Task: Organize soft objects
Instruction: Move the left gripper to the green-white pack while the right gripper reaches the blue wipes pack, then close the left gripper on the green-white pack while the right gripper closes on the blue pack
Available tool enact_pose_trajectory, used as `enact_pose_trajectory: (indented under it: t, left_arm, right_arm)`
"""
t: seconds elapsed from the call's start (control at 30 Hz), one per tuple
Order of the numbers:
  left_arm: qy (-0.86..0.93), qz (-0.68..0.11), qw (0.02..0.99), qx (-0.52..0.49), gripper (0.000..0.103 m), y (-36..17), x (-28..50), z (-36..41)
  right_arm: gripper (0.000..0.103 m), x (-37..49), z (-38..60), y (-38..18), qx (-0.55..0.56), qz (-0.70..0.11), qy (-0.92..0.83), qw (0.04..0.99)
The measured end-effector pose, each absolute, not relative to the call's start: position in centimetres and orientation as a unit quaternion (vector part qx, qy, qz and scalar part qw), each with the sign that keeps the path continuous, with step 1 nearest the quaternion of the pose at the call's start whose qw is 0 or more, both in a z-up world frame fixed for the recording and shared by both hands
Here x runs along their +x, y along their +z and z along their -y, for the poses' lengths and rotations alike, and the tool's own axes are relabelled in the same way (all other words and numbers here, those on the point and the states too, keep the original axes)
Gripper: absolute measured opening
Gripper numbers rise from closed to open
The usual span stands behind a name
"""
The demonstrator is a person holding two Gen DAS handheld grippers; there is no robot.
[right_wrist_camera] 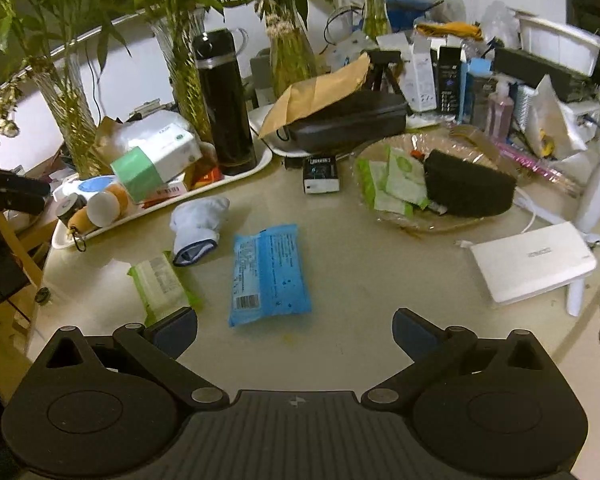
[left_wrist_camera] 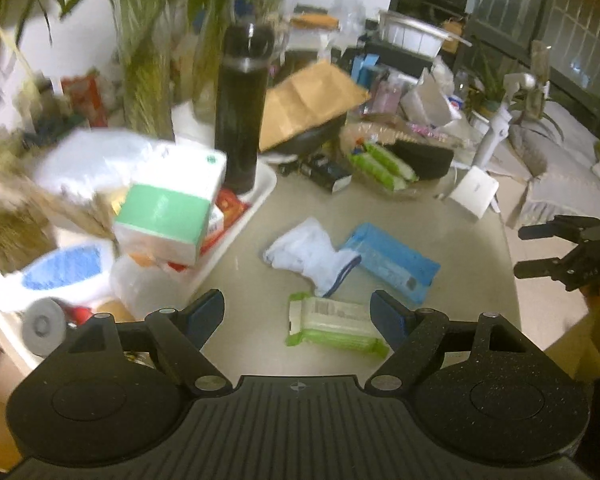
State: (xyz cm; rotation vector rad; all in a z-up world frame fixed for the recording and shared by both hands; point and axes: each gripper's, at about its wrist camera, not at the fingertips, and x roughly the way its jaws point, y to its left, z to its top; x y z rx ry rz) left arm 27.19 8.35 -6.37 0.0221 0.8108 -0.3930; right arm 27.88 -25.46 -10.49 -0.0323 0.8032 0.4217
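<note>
Both our left tongs (left_wrist_camera: 298, 312) and right tongs (right_wrist_camera: 294, 330) are spread wide and empty, so we might bump the green wipes pack (left_wrist_camera: 334, 326) off the counter (right_wrist_camera: 360, 272).

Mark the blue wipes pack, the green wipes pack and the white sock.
blue wipes pack (right_wrist_camera: 269, 274), right wrist view, middle of the wrapper.
green wipes pack (left_wrist_camera: 334, 322), left wrist view, centre of the clear top face.
white sock (left_wrist_camera: 306, 254), left wrist view, middle of the crumpled fabric.
</note>
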Motion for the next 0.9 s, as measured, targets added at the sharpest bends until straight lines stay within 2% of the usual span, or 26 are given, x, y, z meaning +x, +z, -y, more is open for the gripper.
enact_pose_trajectory:
  t: [0.27,0.5,0.67,0.9]
  left_arm:
    - [-0.211,-0.430,0.878,-0.005,0.080,-10.4,30.3,-7.7]
    - [-0.237,-0.435,0.868,0.029,0.081,-12.4,31.4,-5.4]
    - [-0.242,-0.443,0.862,0.057,0.088,-14.2,32.1,-3.7]
    - [-0.275,-0.454,0.842,0.096,0.090,-15.8,32.6,-1.3]
  right_arm:
    - [0.103,31.3,24.6,-13.3,-0.007,-0.392,0.213,0.895]
    - [0.103,33.2,22.7,-15.5,-0.022,-0.392,0.225,0.892]
    - [0.103,34.3,21.1,-16.5,-0.052,-0.393,0.235,0.887]
    - [0.103,36.4,19.0,-18.2,-0.071,-0.403,0.247,0.878]
